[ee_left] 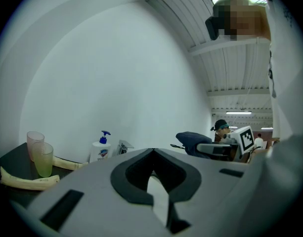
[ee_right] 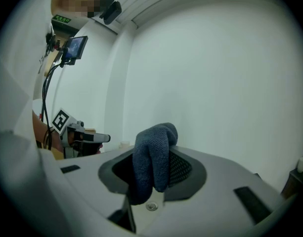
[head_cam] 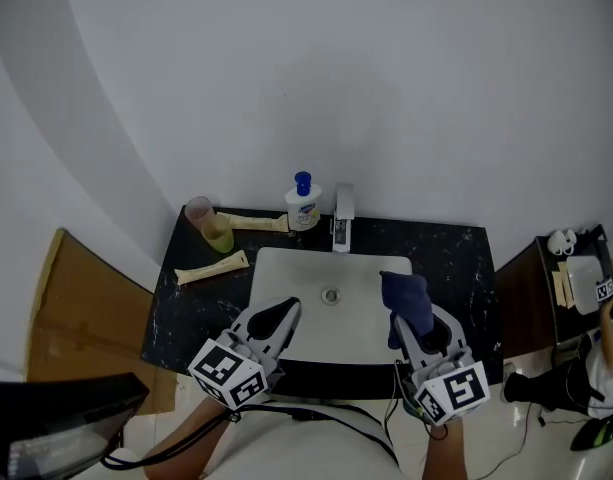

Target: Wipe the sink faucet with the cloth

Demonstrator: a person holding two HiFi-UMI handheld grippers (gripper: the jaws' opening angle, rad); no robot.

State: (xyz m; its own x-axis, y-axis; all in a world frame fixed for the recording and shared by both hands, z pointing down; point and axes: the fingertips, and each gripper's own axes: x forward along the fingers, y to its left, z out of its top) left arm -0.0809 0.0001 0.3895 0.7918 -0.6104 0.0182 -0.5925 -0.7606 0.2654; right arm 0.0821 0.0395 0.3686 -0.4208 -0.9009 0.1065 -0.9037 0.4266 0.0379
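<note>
The chrome faucet [head_cam: 342, 218] stands at the back rim of the white sink [head_cam: 276, 273], and it also shows in the left gripper view as the faucet [ee_left: 123, 147]. A dark blue cloth [head_cam: 407, 301] hangs bunched from my right gripper [head_cam: 408, 320], which is shut on it over the sink's right side, well short of the faucet. The cloth [ee_right: 152, 161] drapes over the jaws in the right gripper view. My left gripper [head_cam: 288, 310] hovers over the sink's front left with its jaws together and nothing in them.
A soap pump bottle [head_cam: 303, 205] stands just left of the faucet. Two cups [head_cam: 209, 225] and two beige sticks [head_cam: 212, 267] lie on the black counter [head_cam: 456, 268] to the left. A brown board [head_cam: 71, 308] leans at far left, and a dark cabinet [head_cam: 531, 298] stands at right.
</note>
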